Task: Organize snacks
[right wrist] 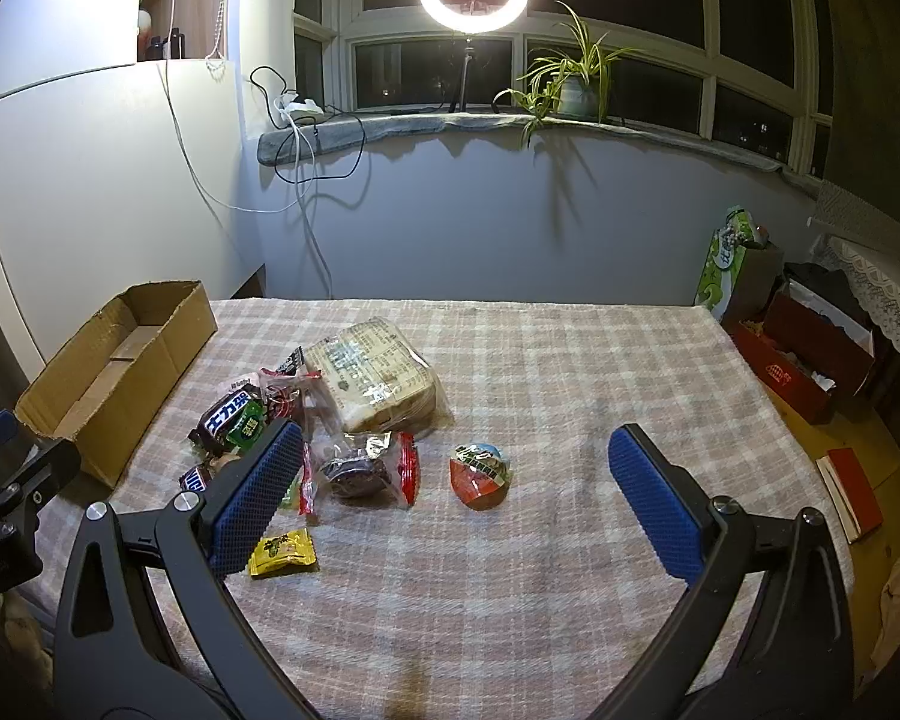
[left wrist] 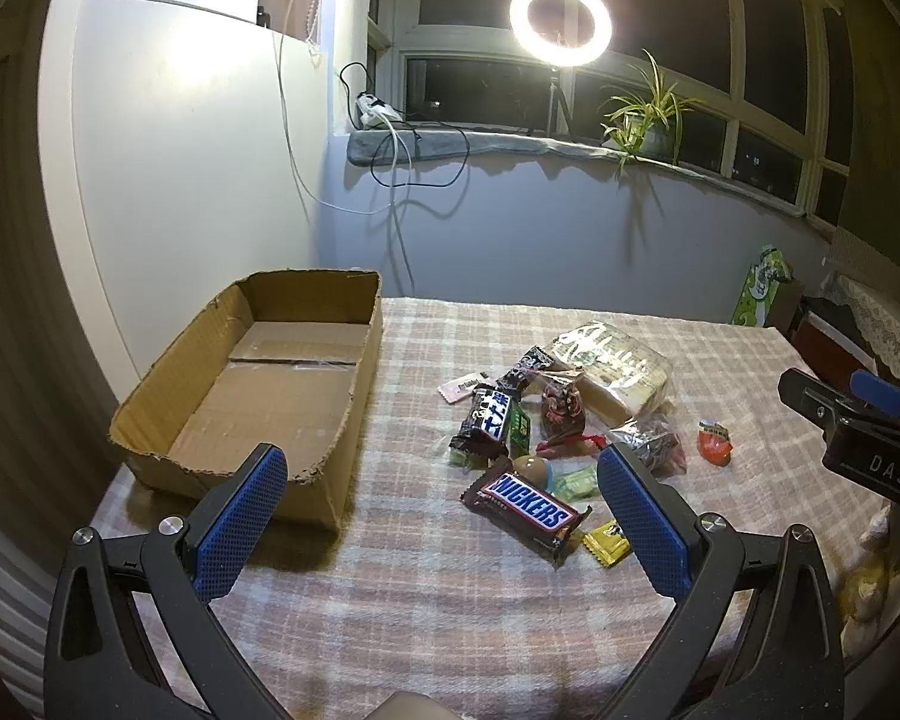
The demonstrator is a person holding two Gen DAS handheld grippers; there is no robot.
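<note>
Snacks: a loose pile is seen near the middle of the table, toward its left half, right of the box.
Snickers [left wrist: 525, 509]: laid flat at the near edge of the pile, label up.
Yellow candy [right wrist: 283, 552]: set just beside the Snickers, nearest the table's front edge.
Egg [right wrist: 480, 475]: an orange and blue wrapped piece, lying apart from the pile on its right.
Bread [right wrist: 373, 375]: a clear bag of slices, placed at the far side of the pile.
Cake [right wrist: 357, 473]: a dark round piece in a clear wrapper with red ends, between bread and yellow candy.
Box [left wrist: 258, 387]: an open cardboard box, empty, set along the table's left edge.
Left gripper [left wrist: 441, 519]: held above the front edge, jaws spread wide, nothing between them.
Right gripper [right wrist: 456, 501]: held above the front edge, jaws spread wide and empty.
Table [right wrist: 570, 372]: covered with a pink plaid cloth.
Ring light [left wrist: 561, 21]: lit, standing on the windowsill.
</note>
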